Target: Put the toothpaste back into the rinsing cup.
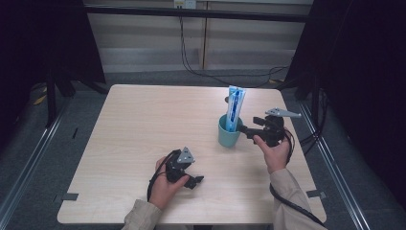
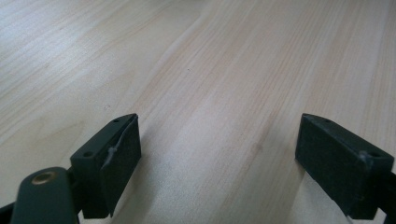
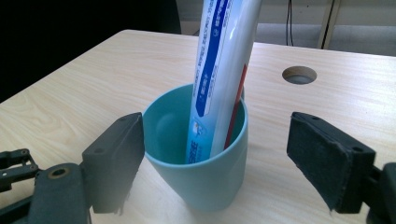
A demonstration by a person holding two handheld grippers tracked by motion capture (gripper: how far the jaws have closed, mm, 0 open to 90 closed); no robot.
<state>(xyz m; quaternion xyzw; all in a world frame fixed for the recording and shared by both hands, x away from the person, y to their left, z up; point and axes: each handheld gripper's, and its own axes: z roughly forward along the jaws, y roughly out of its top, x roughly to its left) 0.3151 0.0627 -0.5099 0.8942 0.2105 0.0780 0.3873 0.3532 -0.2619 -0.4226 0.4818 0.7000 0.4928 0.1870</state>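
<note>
Toothpaste tube point(image 3: 219, 79) stands upright in teal cup point(image 3: 201, 154), at twelve o'clock between the right gripper point(image 3: 215, 163)'s parted jaws, untouched.

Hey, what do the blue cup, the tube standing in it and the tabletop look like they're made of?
Cup: probably plastic, an even teal colour with a smooth, softly matte wall. Tube: likely glossy plastic or laminate film, given the shiny printed skin and its highlights. Table: pale wood-grain surface, possibly laminate rather than solid wood, with a flat, low-sheen grain pattern.
</note>
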